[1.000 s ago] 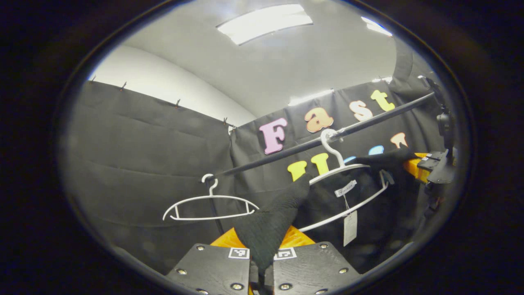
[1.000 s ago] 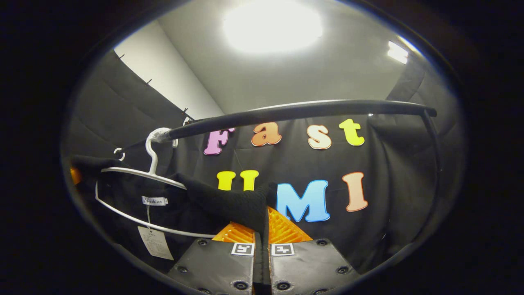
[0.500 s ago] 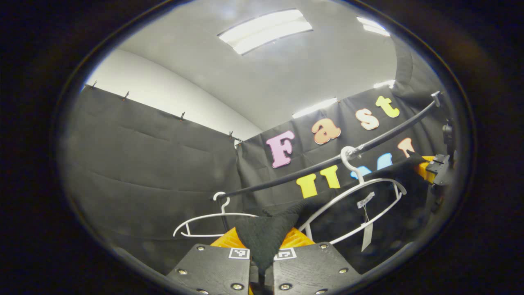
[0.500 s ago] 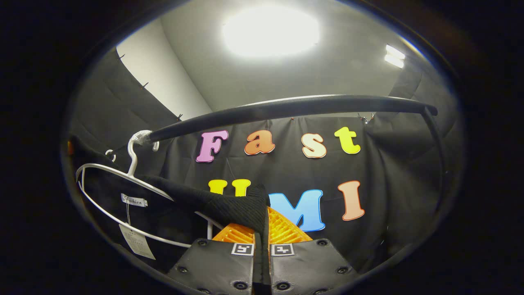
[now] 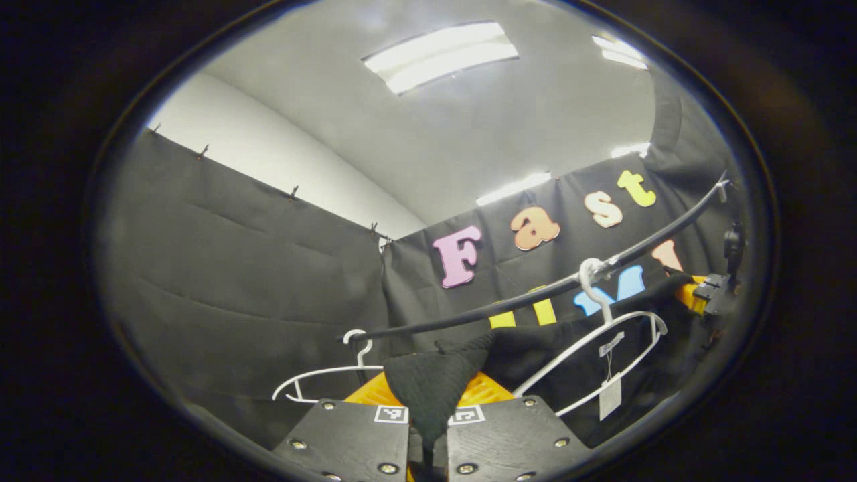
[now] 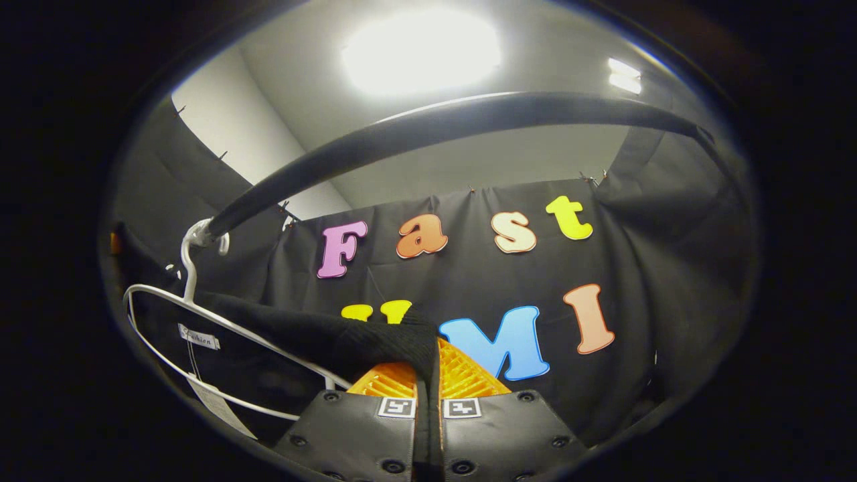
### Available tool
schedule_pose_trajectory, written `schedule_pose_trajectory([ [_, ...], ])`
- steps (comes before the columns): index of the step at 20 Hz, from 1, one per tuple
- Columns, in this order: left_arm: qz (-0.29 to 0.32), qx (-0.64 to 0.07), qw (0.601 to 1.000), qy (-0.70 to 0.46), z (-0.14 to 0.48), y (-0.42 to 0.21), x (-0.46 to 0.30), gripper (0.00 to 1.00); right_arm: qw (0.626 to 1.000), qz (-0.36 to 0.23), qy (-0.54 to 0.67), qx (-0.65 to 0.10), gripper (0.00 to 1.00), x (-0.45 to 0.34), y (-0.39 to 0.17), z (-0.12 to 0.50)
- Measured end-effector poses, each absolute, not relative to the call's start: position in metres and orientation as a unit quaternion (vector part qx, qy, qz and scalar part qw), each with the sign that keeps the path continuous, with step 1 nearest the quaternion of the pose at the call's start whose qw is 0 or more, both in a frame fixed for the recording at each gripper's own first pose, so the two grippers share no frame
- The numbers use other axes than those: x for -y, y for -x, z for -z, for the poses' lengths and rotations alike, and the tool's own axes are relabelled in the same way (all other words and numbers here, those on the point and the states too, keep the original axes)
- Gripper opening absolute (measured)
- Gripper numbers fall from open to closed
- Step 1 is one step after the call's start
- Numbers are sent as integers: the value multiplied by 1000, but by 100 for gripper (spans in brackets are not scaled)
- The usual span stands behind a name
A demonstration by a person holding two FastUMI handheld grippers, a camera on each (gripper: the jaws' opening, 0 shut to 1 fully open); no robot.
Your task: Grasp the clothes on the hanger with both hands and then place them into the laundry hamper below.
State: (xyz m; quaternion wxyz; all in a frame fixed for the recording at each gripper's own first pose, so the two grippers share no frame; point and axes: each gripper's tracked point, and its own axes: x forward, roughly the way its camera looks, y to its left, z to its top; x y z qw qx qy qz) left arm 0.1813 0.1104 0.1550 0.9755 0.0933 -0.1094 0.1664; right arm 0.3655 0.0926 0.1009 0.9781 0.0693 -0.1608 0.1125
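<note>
A black knit garment [image 5: 535, 348] with a paper tag stretches between both grippers, partly off a white hanger [image 5: 596, 341] that hooks on a black rail [image 5: 522, 298]. My left gripper [image 5: 427, 435] is shut on one shoulder of the garment [image 5: 432, 388], at the bottom of the left gripper view. My right gripper [image 6: 427, 428] is shut on the other shoulder [image 6: 381, 341], and the white hanger [image 6: 201, 314] tilts at the left of the right gripper view. In the left gripper view the right gripper [image 5: 703, 298] shows far right, pinching the cloth.
A second, bare white hanger [image 5: 328, 371] hangs on the rail to the left. The black rail [image 6: 428, 127] arches close overhead in the right gripper view. Black cloth walls close in the back and sides.
Both grippers have pulled the garment's shoulders outward and downward off the hanger, which has tilted. The rail now sits higher in the right gripper view.
</note>
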Motion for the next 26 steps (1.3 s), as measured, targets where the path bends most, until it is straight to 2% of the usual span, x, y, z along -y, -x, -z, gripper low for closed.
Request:
schedule_pose_trajectory([
  [7, -141, 115, 977, -108, -156, -223, -125, 7, 982, -114, -76, 131, 1, -103, -403, -79],
  [11, -118, 97, 985, -79, -134, -239, -136, 6, 985, -122, -73, 96, 1, -109, -421, -55],
  [17, -99, 57, 992, -43, -89, -255, -145, 7, 987, -137, -67, 45, 1, -114, -427, -16],
  [22, -89, 70, 993, -20, -86, -259, -145, 6, 986, -148, -58, 45, 1, -112, -422, -11],
  [26, -66, 69, 995, 7, -80, -259, -146, 6, 980, -169, -105, 17, 2, -113, -422, -5],
])
